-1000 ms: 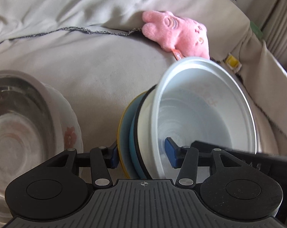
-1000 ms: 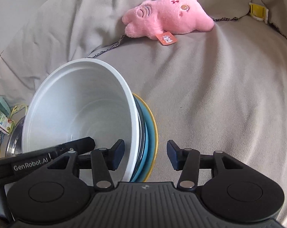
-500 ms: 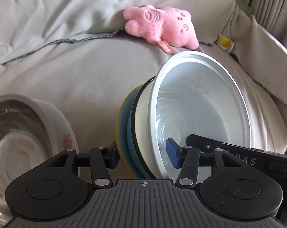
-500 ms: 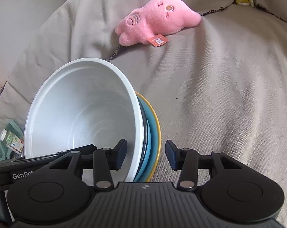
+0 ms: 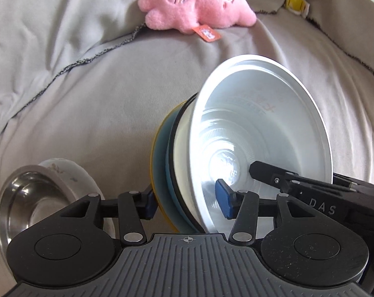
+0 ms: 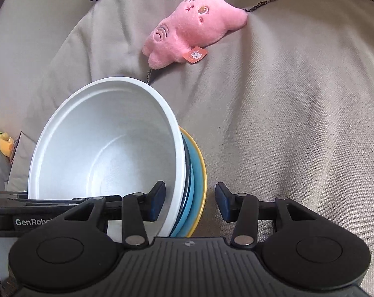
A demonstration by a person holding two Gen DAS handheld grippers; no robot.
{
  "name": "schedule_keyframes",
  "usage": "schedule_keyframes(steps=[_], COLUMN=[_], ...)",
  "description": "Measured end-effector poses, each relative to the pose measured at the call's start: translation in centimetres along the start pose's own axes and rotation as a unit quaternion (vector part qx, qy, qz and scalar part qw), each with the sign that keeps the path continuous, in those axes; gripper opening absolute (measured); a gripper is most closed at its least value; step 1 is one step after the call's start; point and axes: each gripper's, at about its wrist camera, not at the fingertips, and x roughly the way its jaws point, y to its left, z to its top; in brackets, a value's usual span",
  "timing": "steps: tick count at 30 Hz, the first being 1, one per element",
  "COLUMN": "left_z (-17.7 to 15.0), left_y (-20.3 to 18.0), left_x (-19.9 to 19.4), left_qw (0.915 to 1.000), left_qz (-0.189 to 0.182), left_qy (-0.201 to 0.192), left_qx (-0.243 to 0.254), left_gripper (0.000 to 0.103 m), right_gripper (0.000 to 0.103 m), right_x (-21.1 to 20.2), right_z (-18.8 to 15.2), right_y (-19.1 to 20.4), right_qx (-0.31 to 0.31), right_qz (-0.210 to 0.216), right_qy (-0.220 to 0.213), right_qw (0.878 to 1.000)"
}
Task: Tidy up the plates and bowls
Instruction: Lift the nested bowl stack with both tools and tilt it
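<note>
Left gripper pinches the tilted stack: white bowl, blue plate. Right gripper straddles its rim, jaws spread.

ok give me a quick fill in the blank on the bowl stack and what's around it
1. The plush toy on the sofa is ____ in colour.
2. The white bowl sits on a blue plate with a ____ rim.
3. The steel bowl lies to the ____ of the stack in the left wrist view.

Missing words: pink; yellow; left
</note>
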Motion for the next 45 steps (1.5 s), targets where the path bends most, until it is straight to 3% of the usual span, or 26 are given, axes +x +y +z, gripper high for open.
schedule_keyframes(steps=[3, 10, 14, 32, 41, 45], left_z=[1.2, 2.0, 1.8, 1.9, 1.8, 1.4], left_y=[-1.0, -4.3, -4.7, -3.6, -0.5, 1.1], left_x=[0.2, 0.2, 0.5, 0.8, 1.3, 1.7], left_qw=[0.9994, 0.9940, 0.9921, 0.9943, 0.9982, 0.9983], left_qz=[0.019, 0.076, 0.084, 0.056, -0.001, -0.026], left_qy=[0.025, 0.022, 0.034, 0.035, 0.039, 0.050], left_qx=[0.015, 0.075, 0.087, 0.084, 0.045, 0.012], left_gripper=[0.051, 0.051, 0.055, 0.057, 0.057, 0.057], right_gripper=[0.043, 0.040, 0.039, 0.042, 0.044, 0.044], right_x=[0.0, -0.3, -0.2, 0.4, 0.9, 1.4], right_z=[0.0, -0.4, -0.4, 0.2, 1.3, 1.7], right_y=[-0.3, -0.8, -0.8, -0.6, 1.5, 0.7], right_qx=[0.003, 0.011, 0.013, 0.010, -0.017, 0.000], right_qz=[0.001, -0.002, 0.001, 0.004, -0.023, 0.018], right_qy=[0.000, 0.001, 0.003, 0.005, 0.028, 0.061], right_qw=[1.000, 1.000, 1.000, 1.000, 0.999, 0.998])
